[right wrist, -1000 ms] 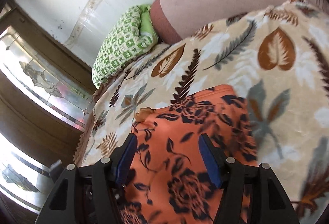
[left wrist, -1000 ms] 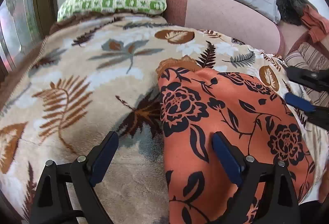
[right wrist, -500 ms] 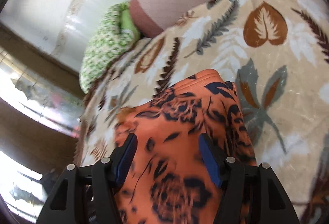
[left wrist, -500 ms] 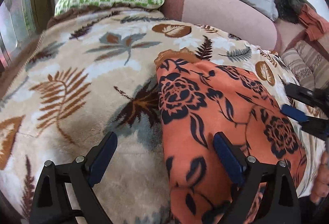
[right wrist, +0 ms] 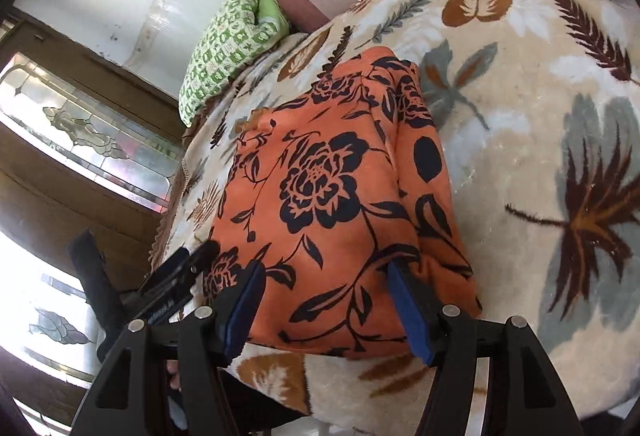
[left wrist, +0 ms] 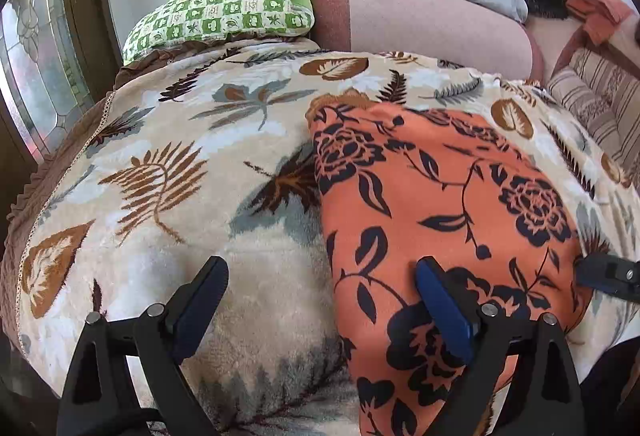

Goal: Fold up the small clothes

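Cloth laid long on the bed, both grippers at its near end

Cloth [left wrist: 440, 203], orange with black flowers, lies on the leaf-print blanket [left wrist: 160, 163] as a long strip that runs away from the person toward the pillow [left wrist: 224, 11] and bolster [left wrist: 420, 19]. From the right wrist view its right side shows a doubled edge, so it looks folded lengthwise once already; that is a judgement from the layered hem.

Left gripper [left wrist: 320, 300] has its jaws wide apart: one finger is over bare blanket, the other over the cloth's left part, and the cloth's left edge runs between them. Nothing is pinched. Right gripper [right wrist: 326, 300] is about half open and straddles the near edge of the cloth, with fabric between the fingers; the pads do not appear to press on it, so it holds nothing. Its black fingertip also shows at the right edge of the left view, just beside the cloth.

The step in hand looks like the set-up for the cross fold: both tools are placed at the near hem, one toward each corner. The next move calls for each to drop onto its corner, close on all layers, then lift and carry the hem to the far end so the edges meet squarely. The plush blanket may snag in the jaws, so the pinch should take cloth only
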Demonstrator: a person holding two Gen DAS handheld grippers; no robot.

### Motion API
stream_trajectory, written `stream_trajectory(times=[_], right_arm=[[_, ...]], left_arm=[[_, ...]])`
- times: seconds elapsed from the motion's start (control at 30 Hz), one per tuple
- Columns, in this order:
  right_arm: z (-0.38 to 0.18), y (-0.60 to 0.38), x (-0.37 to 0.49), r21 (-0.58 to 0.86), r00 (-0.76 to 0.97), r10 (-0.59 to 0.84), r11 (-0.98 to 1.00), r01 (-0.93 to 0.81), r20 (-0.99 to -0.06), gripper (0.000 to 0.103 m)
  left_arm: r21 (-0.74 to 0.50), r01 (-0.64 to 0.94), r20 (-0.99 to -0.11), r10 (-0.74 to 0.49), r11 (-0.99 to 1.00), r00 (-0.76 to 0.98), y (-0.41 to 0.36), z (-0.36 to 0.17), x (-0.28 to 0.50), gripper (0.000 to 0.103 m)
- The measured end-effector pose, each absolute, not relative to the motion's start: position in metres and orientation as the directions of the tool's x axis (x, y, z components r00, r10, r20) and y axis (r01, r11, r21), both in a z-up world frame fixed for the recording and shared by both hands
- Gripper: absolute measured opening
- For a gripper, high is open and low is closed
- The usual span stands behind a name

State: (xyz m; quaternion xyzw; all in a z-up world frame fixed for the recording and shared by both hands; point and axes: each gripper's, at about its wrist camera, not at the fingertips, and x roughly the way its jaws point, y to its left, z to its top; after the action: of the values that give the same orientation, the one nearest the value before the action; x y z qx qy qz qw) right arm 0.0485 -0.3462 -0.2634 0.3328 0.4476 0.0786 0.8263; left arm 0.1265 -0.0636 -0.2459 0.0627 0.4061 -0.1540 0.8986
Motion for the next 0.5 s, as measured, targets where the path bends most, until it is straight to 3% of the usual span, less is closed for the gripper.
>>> stream_trajectory(times=[0.27,0.5], right_arm=[[-0.255,-0.339,0.041,0.572,0.586,0.393,0.807,0.15,-0.709,0.068],[-0.216,-0.331,0.021,0.479,0.665,0.288,0.869,0.12,-0.689,0.068]], left_arm=[[0.002,0.3,-0.737,-0.201,0.954,0.646,-0.06,-0.239,0.111,0.095],[0.038,0.233,-0.689,-0.143,0.972,0.71,-0.047,-0.214,0.084,0.095]])
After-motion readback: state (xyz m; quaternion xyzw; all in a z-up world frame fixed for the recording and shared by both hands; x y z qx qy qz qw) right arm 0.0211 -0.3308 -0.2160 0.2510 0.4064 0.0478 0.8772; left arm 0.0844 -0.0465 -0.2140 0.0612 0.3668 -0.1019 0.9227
